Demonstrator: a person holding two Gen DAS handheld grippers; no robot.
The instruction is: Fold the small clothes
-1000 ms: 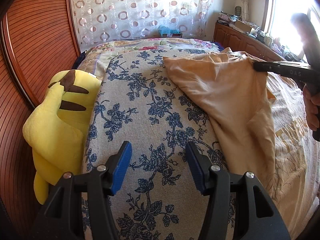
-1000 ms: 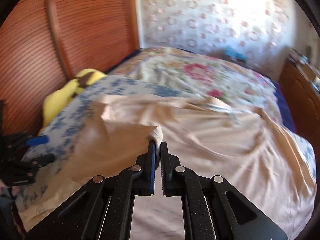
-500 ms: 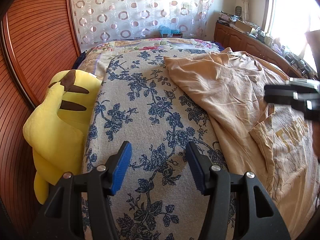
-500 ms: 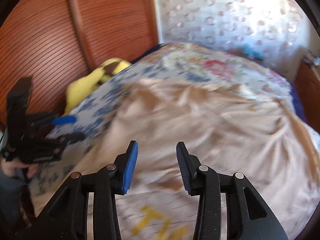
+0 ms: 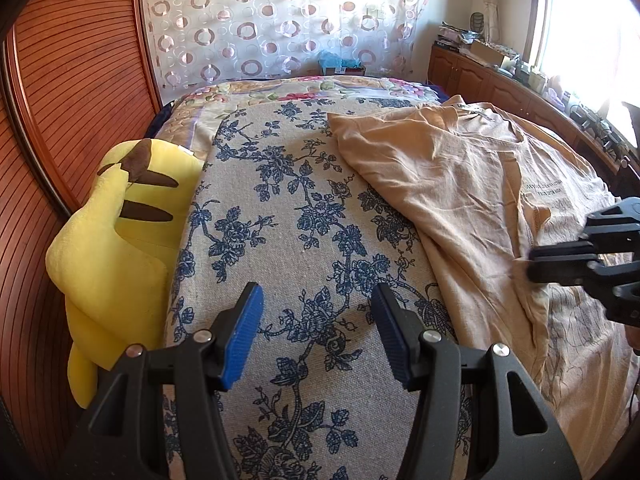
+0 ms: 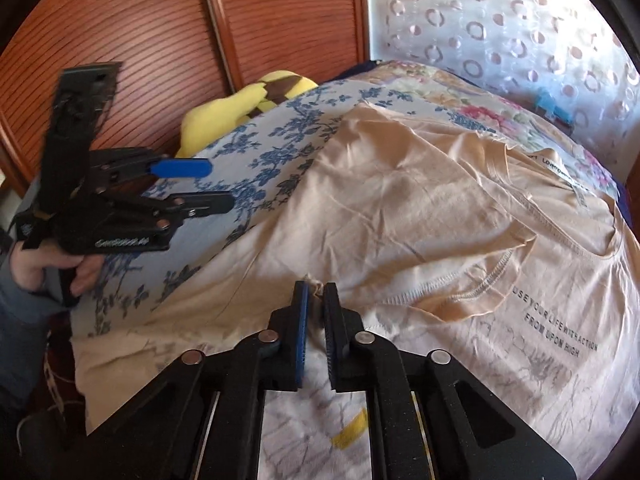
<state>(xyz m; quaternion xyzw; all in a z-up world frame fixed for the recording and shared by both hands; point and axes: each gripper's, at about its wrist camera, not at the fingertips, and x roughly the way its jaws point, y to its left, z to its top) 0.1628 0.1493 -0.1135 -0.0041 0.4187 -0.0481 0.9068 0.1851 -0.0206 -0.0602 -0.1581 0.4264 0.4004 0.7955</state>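
A tan T-shirt [image 5: 448, 184] with printed text lies spread on the bed, its left side folded over onto the body; it also shows in the right wrist view [image 6: 400, 208]. My left gripper [image 5: 316, 320] is open and empty, hovering over the blue-flowered blanket [image 5: 280, 208] left of the shirt. My right gripper [image 6: 315, 300] is shut on a fold of the shirt at the edge of the folded-over part. In the left wrist view the right gripper [image 5: 536, 258] sits at the shirt's right side.
A yellow plush toy [image 5: 116, 232] lies at the bed's left edge against the wooden slatted wall [image 5: 72, 80]. A wooden cabinet [image 5: 500, 88] with clutter runs along the window on the right. A patterned curtain [image 5: 280, 20] hangs behind the bed.
My right gripper let go of the shirt part it had lifted, dropped lower while open, and has now shut on a fold of the shirt. The left gripper has stayed still and open.
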